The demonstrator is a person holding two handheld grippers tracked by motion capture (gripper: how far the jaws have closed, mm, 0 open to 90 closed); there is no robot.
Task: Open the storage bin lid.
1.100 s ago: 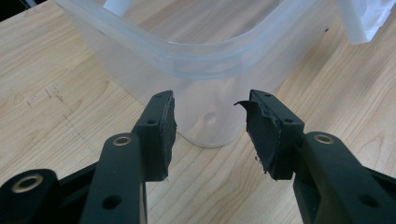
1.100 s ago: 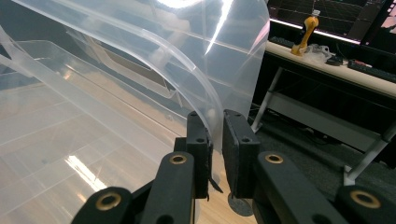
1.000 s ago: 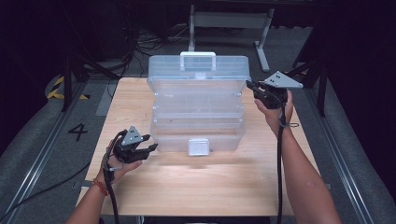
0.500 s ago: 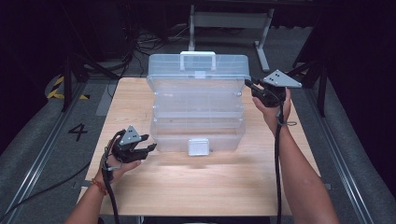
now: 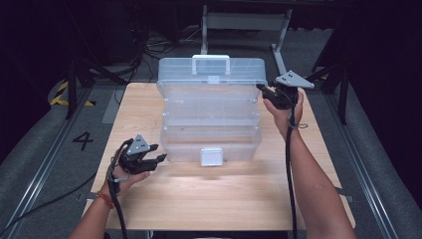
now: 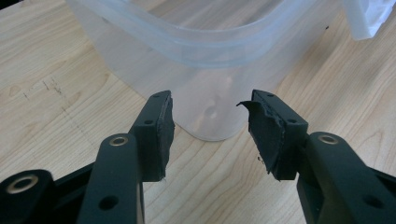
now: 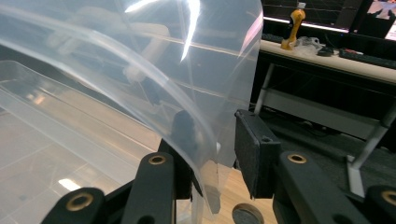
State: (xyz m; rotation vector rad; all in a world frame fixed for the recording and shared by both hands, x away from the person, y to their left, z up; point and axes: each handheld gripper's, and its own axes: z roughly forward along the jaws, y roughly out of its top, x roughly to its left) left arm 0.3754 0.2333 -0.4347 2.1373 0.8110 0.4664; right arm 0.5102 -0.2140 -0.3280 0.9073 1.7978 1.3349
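A clear plastic toolbox (image 5: 209, 107) stands open on the wooden table (image 5: 224, 199), its stepped trays spread out and its lid (image 5: 211, 74) raised at the back. My right gripper (image 5: 262, 90) is at the lid's right end. In the right gripper view the lid's edge (image 7: 140, 56) runs between the jaws of the right gripper (image 7: 212, 144). They have just been opening, and the right pad stands off the plastic. My left gripper (image 5: 158, 153) rests open by the box's front left corner (image 6: 205, 70). Nothing lies between the pads of the left gripper (image 6: 210, 126).
A white latch (image 5: 212, 156) hangs on the box's front wall and a white handle (image 5: 211, 60) tops the lid. Bare wood lies in front of the box. Behind the table are a metal stand (image 5: 278, 30) and floor cables; rails run along both sides.
The right gripper has edged slightly up the view at the lid's right end. The left hand and the box look unchanged.
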